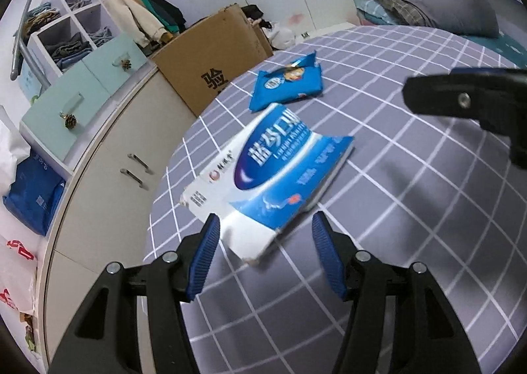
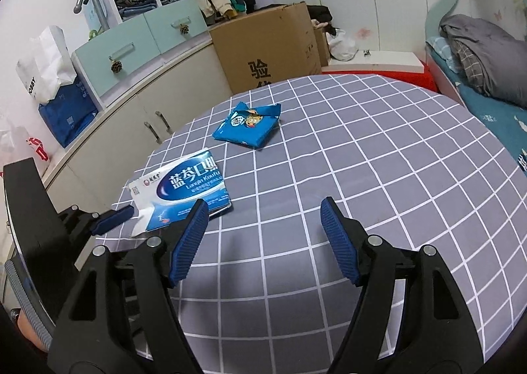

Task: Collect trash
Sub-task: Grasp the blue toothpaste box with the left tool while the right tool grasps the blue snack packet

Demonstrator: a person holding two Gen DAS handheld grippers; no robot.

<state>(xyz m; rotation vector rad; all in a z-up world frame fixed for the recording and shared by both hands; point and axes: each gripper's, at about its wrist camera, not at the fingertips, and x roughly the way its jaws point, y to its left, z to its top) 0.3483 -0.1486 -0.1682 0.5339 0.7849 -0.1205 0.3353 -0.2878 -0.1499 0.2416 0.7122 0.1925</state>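
Packaging is what this step is about: a flattened blue-and-white box (image 1: 270, 176) lies on the grey checked cloth (image 1: 411, 209) near the table's left edge, its torn white corner pointing at the near side. Farther back on the same cloth sits a blue snack wrapper (image 1: 285, 85), torn open at the top, apart from the box.

The left gripper (image 1: 265, 242) hangs over the box's near corner with its blue pads spread wide, one on each side of the corner, not yet closed on it. Whether the corner is lifted or flat on the cloth I cannot tell; the box looks blurred.

The right gripper (image 2: 263, 229) hovers over bare cloth to the right of the box, fingers likewise spread and holding nothing.

Judging by this, the pickup of the box is in hand. The next move calls for lowering the left fingers around the thin card edge and pinching firmly. The wrapper remains to be collected after.
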